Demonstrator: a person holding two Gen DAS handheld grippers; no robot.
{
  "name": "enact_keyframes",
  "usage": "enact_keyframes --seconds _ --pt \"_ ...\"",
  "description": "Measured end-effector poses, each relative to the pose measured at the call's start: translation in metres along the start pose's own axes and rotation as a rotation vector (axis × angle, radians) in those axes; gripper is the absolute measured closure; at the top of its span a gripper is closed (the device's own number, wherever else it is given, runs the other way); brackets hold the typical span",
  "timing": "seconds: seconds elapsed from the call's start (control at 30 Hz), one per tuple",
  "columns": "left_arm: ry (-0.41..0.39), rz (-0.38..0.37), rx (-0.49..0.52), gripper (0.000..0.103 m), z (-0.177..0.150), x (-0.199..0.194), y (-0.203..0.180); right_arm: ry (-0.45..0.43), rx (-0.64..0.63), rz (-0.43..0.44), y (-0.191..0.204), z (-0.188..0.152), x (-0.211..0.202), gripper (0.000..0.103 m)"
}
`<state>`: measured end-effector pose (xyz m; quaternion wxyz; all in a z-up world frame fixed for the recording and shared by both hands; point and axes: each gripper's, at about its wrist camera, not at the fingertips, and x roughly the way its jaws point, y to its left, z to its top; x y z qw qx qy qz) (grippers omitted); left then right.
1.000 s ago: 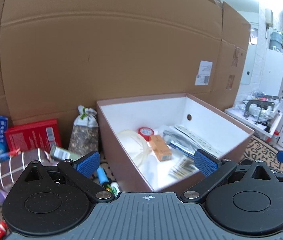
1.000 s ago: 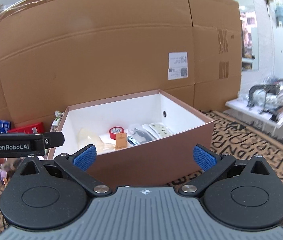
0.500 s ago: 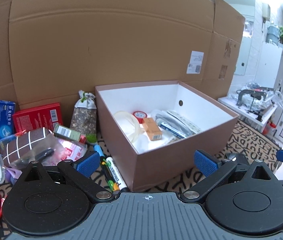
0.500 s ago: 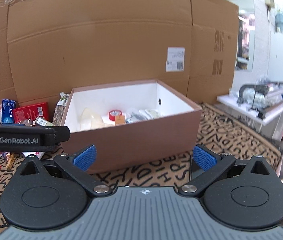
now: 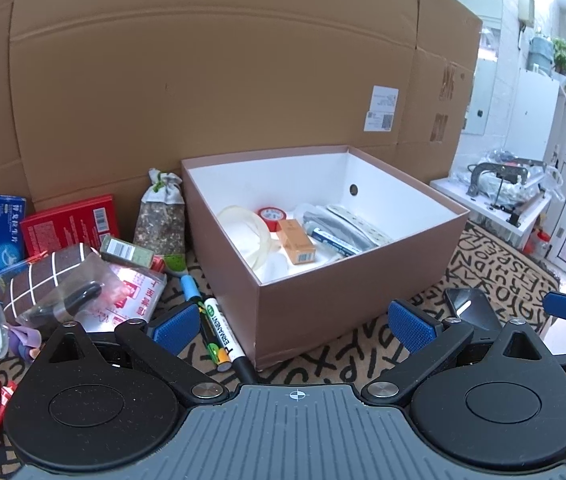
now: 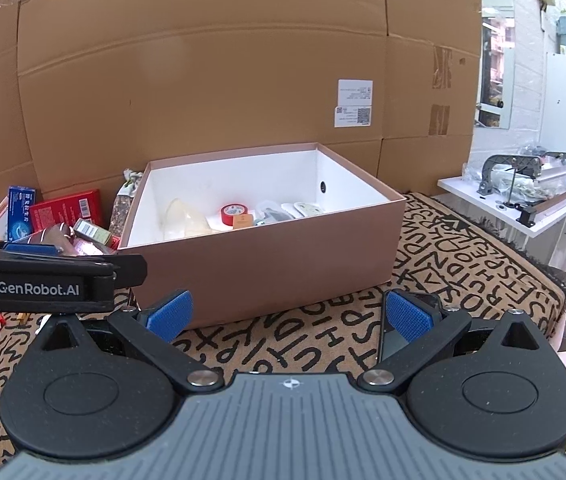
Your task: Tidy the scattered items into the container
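I am holding my left gripper [image 5: 291,322] with its jaws spread wide and nothing between them, in front of the near corner of the brown box [image 5: 359,296] that is serving as the container, and my right gripper [image 6: 289,314] is hanging just as wide and just as empty facing the box's front wall. The box is sitting on the lettered mat [image 6: 463,264] and is already carrying a red tape roll [image 5: 272,215], an orange carton [image 5: 295,241] and other bits. The clutter I am after is lying left of the box: a permanent marker [image 5: 224,334] and a blue-capped pen [image 5: 190,287] just beside its wall, a seed sachet [image 5: 161,216] and a red packet [image 5: 69,226] behind them. I am judging the marker the easiest next pick, so I am planning to bring the left jaws across its barrel, not along it, and keep clear of the box wall
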<state>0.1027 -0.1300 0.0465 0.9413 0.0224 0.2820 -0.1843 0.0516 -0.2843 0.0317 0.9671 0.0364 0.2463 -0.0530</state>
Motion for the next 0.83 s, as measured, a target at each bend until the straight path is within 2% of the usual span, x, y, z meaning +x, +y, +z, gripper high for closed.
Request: enact_keyframes --seconds 0.4,0.83 --pt "-0.013 -0.033 -0.015 0.0 -0.005 0.003 0.004 0.025 -0.013 0.01 0.005 -0.003 0.006 0.0" --pt "-0.004 -0.016 -0.005 0.0 -0.008 0.008 0.005 0.042 -0.025 0.02 0.01 -0.004 0.011 0.0"
